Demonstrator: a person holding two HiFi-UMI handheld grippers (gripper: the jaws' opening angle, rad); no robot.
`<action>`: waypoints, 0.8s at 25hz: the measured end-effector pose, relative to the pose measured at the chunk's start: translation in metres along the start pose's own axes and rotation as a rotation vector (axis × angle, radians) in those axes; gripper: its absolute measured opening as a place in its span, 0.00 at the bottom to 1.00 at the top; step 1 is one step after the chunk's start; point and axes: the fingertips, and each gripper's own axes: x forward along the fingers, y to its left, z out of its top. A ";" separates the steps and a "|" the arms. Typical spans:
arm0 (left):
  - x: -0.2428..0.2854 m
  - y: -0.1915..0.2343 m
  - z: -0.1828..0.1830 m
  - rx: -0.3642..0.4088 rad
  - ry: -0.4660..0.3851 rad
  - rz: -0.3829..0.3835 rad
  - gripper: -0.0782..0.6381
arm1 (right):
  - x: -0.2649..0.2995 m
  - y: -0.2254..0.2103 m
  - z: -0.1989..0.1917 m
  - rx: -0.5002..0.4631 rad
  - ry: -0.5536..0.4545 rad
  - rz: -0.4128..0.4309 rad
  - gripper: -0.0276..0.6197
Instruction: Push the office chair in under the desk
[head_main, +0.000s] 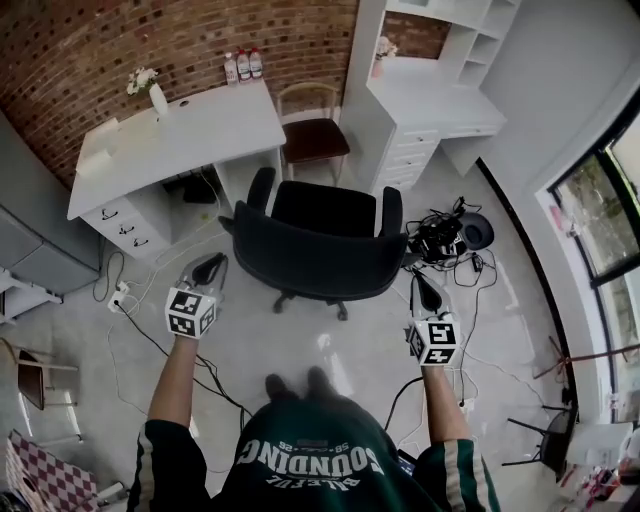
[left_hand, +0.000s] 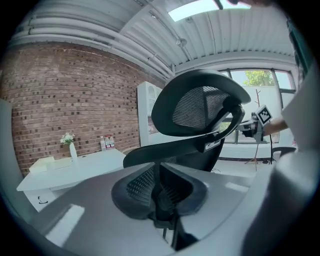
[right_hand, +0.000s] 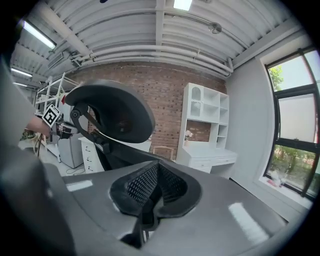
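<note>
A black office chair (head_main: 320, 245) stands on the floor with its back toward me, apart from the white desk (head_main: 200, 130) at the upper left. My left gripper (head_main: 208, 268) hovers just left of the backrest, its pads nearly together and empty. My right gripper (head_main: 420, 290) is shut and empty beside the backrest's right end. In the left gripper view the chair's mesh headrest (left_hand: 200, 107) rises close ahead of the left gripper (left_hand: 160, 172). In the right gripper view the headrest (right_hand: 115, 112) is left of the right gripper (right_hand: 157, 175). Neither gripper visibly touches the chair.
A wooden chair (head_main: 312, 130) sits between the desk and a white shelf unit with drawers (head_main: 430, 110). A vase (head_main: 158, 98) and bottles (head_main: 243, 66) stand on the desk. Cables and black gear (head_main: 445, 240) lie right of the chair, more cables (head_main: 120, 295) left.
</note>
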 end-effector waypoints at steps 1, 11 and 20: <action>0.001 0.002 0.000 -0.003 -0.003 -0.004 0.16 | -0.001 -0.003 -0.001 -0.003 0.005 -0.003 0.05; 0.024 0.016 -0.002 0.093 0.013 -0.091 0.44 | 0.006 -0.018 -0.006 -0.036 0.033 -0.037 0.30; 0.047 0.044 -0.014 -0.004 0.023 -0.133 0.67 | 0.039 -0.029 -0.032 -0.058 0.145 0.021 0.49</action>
